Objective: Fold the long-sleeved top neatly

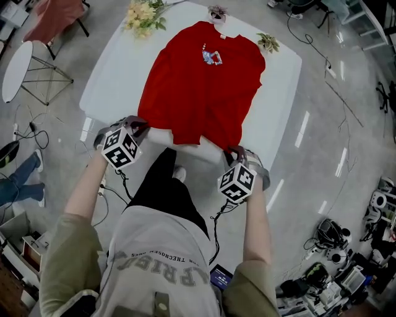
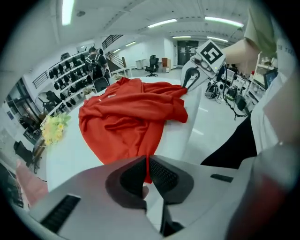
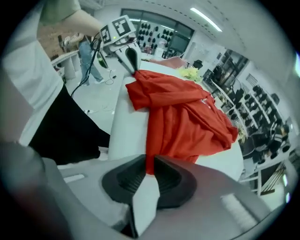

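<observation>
Top (image 1: pixel 204 86) lies flat on white table (image 1: pixel 102 74), collar far, hem at near edge. Flowers (image 1: pixel 142 15) sit far left, off the cloth.

Left gripper (image 1: pixel 140 125) is at the near-left hem corner. The left gripper view shows its jaws pinched together on a thin fold of red fabric. Right gripper (image 1: pixel 234 151) is at the near-right hem corner, jaws likewise clamped on red cloth.

Likely step: lift hem and fold it far, toward the collar. To do it well, both corners should rise together and level, with the hem taut between the grippers so that no slack sags mid-span. The far half should stay put, not dragged. The hem should land square with the shoulders before the grippers let go. Risk: thin pinches slip if tugged apart too hard.
</observation>
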A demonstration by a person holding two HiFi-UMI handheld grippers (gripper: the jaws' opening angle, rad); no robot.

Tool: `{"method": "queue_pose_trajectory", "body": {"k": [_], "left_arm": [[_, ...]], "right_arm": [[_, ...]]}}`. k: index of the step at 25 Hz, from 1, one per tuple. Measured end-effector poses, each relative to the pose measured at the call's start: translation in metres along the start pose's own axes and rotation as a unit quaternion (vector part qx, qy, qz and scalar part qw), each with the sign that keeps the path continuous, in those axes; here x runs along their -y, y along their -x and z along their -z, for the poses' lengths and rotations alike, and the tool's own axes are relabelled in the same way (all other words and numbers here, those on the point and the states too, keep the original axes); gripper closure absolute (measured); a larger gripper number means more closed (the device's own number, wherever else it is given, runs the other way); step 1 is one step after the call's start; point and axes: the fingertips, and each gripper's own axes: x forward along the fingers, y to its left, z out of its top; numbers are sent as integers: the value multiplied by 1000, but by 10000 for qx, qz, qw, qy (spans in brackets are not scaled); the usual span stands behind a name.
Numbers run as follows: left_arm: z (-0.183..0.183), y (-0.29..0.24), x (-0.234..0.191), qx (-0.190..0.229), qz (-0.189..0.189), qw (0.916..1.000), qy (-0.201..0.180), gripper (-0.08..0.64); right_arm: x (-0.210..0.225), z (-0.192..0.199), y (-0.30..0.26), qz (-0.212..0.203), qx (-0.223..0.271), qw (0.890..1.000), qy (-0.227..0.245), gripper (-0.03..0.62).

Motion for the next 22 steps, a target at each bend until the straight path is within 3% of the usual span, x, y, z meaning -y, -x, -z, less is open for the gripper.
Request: {"method": "queue_pose_trajectory", "body": {"k": [2,4,8,13,19,20,21,22], "left_arm": [[0,9,-2,91,17,9999,122,537],[-7,22,-3,300,70,9993,210,538],[-13,51,6,716,254,9970,-149,538],[20,32,36,275,658,9969,-332,538],[30,8,42,4,453,9983,-354,535],[32,8,44,-36,487,9982,-352,512],[33,9,48,-76,572,9978,-337,425],[34,11,53,-103,669,9973,-297,345]], "right_arm": [[2,0,4,168,44,9991,397,566],[3,-3,17,221,325,9980,491,569],[-2,-8,53,143,927,9940,562,571],[-28,21,41,-146,599,9952,766,571],[-35,30,21,-265,205,9956,875,563],[-36,31,21,-386,181,9965,719,549],[-39,31,23,-598,157,9970,463,533],[-43,32,26,-880,134,9959,129,467]]}}
